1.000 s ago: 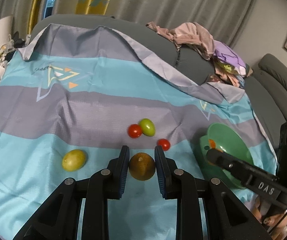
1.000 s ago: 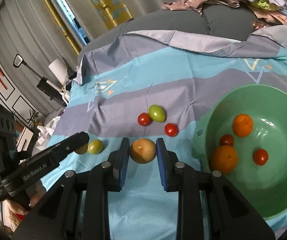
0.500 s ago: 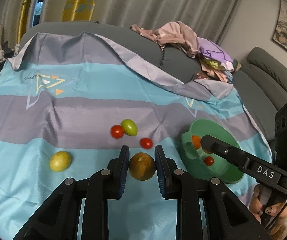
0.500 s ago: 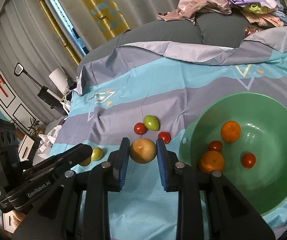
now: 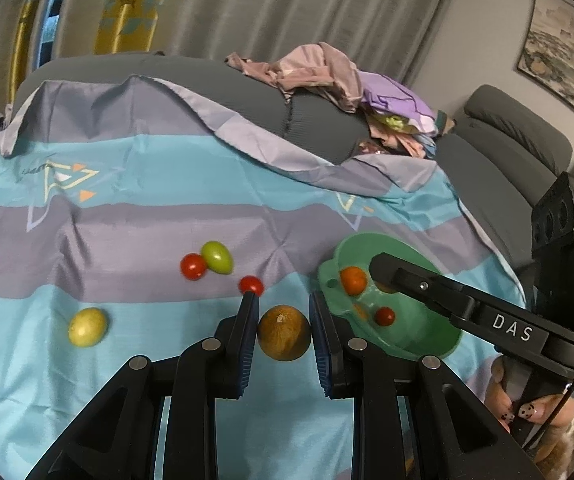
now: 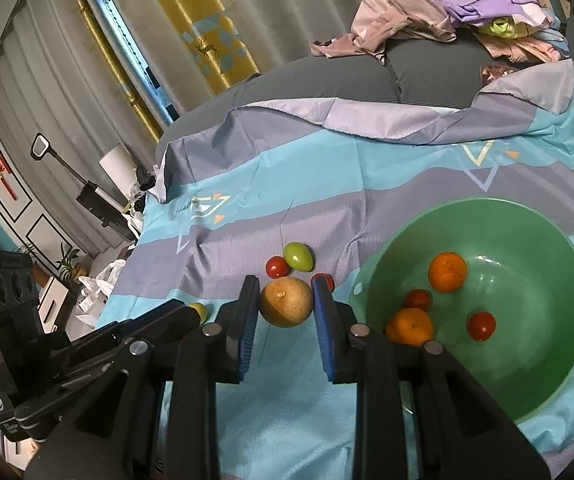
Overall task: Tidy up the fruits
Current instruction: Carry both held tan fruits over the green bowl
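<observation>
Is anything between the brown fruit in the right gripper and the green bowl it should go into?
Nothing visible blocks it. The right gripper holds the brown fruit just left of the green bowl; only bare cloth lies between. Inside the bowl, two oranges and two tomatoes leave free floor.

I count two round brown fruits, one (image 5: 283,333) between my left tongs (image 5: 283,322) and one (image 6: 285,302) between my right tongs (image 6: 285,304). On the striped blue-and-grey cloth (image 5: 127,216) lie two small red tomatoes (image 5: 193,266) (image 5: 251,285), one green oval fruit (image 5: 217,257) and one yellow oval fruit (image 5: 87,326). One green plastic bowl (image 6: 559,320) holds two oranges (image 6: 447,272) (image 6: 411,326) and two more red tomatoes (image 6: 481,325) (image 6: 417,299).
</observation>
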Demonstrator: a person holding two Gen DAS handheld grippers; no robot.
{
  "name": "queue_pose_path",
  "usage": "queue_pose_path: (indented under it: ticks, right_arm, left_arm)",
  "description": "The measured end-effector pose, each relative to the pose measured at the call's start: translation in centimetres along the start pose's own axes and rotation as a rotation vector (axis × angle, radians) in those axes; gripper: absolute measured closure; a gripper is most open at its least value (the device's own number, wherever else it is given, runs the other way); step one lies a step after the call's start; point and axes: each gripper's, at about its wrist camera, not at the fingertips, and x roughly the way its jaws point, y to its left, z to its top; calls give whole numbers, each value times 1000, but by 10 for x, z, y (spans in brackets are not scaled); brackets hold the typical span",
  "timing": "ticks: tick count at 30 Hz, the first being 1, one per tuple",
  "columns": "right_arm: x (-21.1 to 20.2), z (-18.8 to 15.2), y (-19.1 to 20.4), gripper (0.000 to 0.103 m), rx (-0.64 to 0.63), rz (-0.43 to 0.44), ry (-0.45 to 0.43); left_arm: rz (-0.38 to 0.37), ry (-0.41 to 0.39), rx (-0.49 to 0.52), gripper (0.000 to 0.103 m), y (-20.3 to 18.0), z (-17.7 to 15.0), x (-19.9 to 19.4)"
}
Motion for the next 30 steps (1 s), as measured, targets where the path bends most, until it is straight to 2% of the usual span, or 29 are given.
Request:
queue_pose_path:
  ticks: [11, 18, 30]
  right_arm:
    - [-13, 3, -9, 75, 12, -13, -29]
    - [-14, 6, -27, 75, 34, -24, -24]
    - [-29, 12, -67, 75, 95, -57, -48]
  left_arm:
    - [-38, 8, 33, 77, -20, -2, 6]
    - [-31, 34, 27, 77, -29, 1, 21]
    - [-47, 58, 51, 77, -65, 9, 52]
